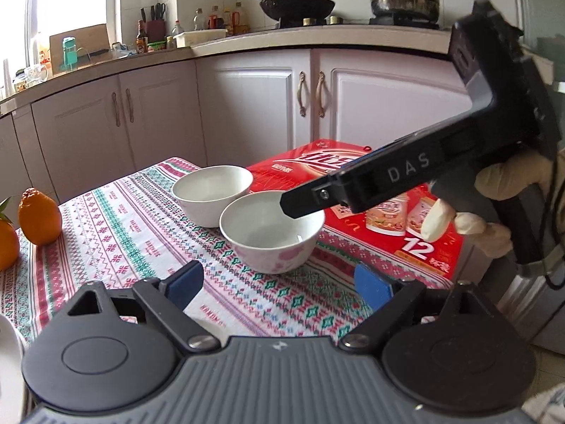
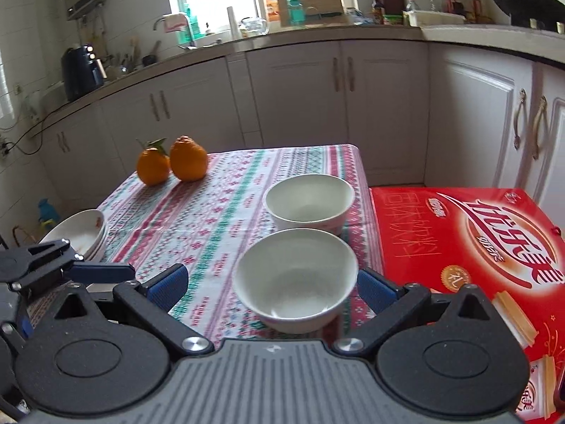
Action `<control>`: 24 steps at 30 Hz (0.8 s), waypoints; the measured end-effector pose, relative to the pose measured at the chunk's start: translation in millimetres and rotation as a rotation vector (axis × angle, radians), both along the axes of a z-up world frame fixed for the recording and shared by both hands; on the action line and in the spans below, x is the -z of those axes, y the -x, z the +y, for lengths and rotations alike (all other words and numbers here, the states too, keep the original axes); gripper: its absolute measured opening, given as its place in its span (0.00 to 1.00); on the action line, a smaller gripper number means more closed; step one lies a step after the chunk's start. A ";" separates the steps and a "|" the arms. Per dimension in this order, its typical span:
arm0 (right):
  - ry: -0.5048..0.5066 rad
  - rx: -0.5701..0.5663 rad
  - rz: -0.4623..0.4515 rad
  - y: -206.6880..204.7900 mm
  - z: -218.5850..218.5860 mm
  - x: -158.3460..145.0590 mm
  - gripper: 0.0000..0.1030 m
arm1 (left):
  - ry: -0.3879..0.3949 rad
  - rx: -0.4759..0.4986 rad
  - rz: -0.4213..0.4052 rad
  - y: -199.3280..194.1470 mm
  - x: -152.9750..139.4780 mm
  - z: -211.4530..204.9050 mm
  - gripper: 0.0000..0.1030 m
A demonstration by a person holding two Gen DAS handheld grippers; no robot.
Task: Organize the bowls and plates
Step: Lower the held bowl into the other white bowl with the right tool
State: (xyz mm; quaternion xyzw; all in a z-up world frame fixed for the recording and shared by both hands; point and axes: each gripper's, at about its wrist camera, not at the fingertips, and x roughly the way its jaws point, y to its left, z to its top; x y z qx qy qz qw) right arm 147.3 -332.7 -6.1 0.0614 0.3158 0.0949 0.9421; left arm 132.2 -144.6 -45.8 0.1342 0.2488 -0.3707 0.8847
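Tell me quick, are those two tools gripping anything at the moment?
Left tool: open, holding nothing, short of the near bowl.
Right tool: open, fingers on either side of the near bowl, not closed on it.

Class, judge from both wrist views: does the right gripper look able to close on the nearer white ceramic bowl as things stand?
Probably yes. The right gripper is open, its blue pads either side of the nearer white ceramic bowl, with nothing between. The farther white bowl sits close behind, so a push forward might nudge it.
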 end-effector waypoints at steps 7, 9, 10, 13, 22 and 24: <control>-0.016 -0.015 0.049 -26.2 -15.5 11.8 1.00 | -0.007 -0.088 0.052 -15.7 22.4 -33.4 0.89; -0.028 -0.026 0.065 -34.9 -18.7 16.1 0.99 | -0.017 -0.128 0.065 -20.5 26.0 -41.0 0.89; -0.029 -0.030 0.071 -39.1 -20.1 18.3 0.99 | -0.020 -0.142 0.066 -22.1 26.9 -44.0 0.89; -0.043 -0.043 0.093 -52.6 -25.7 23.2 0.97 | -0.038 -0.175 0.063 -26.5 30.2 -54.7 0.88; -0.047 -0.096 0.137 -79.2 -32.5 33.5 0.85 | -0.074 -0.220 0.071 -35.5 38.3 -70.5 0.82; -0.051 -0.107 0.144 -82.9 -32.4 35.6 0.84 | -0.076 -0.223 0.072 -36.9 39.1 -73.0 0.82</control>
